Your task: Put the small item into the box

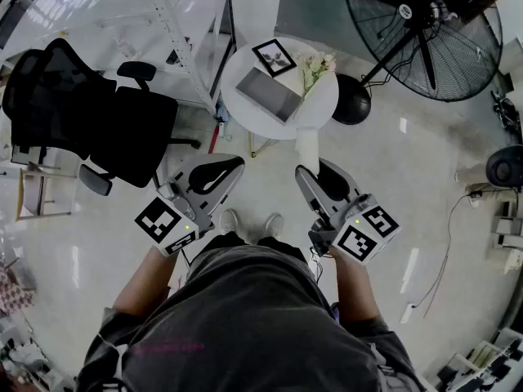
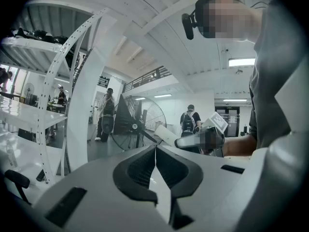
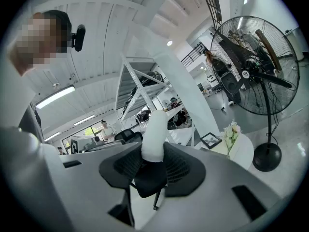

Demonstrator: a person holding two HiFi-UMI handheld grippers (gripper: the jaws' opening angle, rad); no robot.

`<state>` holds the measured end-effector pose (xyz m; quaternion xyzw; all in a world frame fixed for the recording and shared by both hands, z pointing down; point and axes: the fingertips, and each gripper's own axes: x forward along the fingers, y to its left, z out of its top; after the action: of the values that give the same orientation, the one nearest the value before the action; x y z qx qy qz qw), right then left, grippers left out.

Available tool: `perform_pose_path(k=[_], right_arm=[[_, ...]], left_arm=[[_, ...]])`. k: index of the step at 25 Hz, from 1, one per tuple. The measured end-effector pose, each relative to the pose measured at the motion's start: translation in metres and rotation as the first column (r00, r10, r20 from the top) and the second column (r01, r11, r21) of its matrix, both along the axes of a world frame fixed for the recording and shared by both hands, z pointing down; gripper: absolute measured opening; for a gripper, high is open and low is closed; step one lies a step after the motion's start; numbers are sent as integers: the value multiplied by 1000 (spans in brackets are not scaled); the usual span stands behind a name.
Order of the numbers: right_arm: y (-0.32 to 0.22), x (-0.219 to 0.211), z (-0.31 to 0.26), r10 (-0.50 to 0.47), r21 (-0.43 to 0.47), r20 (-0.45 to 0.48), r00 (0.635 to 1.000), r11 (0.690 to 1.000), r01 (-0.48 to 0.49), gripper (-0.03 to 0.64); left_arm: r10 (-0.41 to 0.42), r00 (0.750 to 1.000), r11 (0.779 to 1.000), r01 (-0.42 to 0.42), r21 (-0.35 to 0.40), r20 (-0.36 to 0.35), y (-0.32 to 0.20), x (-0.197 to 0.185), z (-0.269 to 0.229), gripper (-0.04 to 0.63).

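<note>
The small item, a white tube (image 1: 307, 147), sticks out forward from my right gripper (image 1: 310, 170), whose jaws are shut on its lower end. In the right gripper view the white tube (image 3: 154, 129) stands up between the black pads of the right gripper (image 3: 153, 154). My left gripper (image 1: 236, 164) is held beside it at waist height; its jaws meet with nothing between them, as the left gripper view (image 2: 155, 150) shows. A flat grey box (image 1: 268, 95) lies on the round white table (image 1: 320, 109) ahead of both grippers.
On the table also stand a black picture frame (image 1: 274, 57) and pale flowers (image 1: 315, 67). A large floor fan (image 1: 425, 31) is at the right, a black office chair (image 1: 90, 113) at the left, and a white shelf rack (image 1: 176, 23) behind. Several people stand in the distance.
</note>
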<state>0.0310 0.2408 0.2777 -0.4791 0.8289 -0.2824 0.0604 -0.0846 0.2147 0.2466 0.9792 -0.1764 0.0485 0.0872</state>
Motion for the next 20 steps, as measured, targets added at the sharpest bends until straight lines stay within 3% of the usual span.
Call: perform_pose_path(k=[20], right_arm=[[26, 62, 12, -31, 6, 28, 999, 1000, 31, 137]], left_arm=[[-26, 1000, 999, 25, 22, 18, 33, 61, 9, 21]])
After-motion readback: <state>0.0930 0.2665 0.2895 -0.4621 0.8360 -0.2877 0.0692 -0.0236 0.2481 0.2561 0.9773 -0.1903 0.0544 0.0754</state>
